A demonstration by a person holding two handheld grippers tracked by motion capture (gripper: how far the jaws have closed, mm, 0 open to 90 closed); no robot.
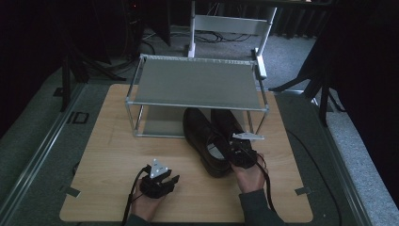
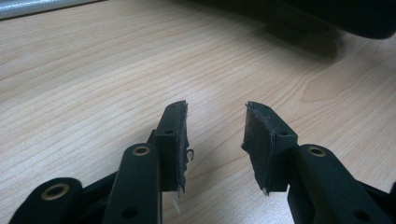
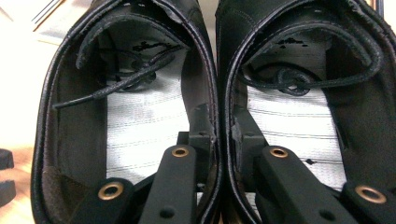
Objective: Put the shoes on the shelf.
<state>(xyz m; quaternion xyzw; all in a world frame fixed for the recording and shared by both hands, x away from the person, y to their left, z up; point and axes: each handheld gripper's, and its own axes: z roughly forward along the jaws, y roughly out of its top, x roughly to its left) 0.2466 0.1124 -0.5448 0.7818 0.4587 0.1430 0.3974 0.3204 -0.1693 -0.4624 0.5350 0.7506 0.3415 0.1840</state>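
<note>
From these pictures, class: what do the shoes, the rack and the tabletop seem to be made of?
Shoes: apparently black leather, smooth with a dull sheen, stitched edges, cord laces, pale fabric-like insoles.
Rack: seemingly metal, matte grey shelf on thin silvery posts.
Tabletop: pale wood or wood-look laminate, with visible grain lines.

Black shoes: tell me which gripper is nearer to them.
Right. The right gripper is shut on the touching inner walls of the two black shoes, one jaw inside each. The left gripper rests on the table, open and apart from them.

Shoes (image 1: 211,139) side by side — before rack (image 1: 197,84)
</note>
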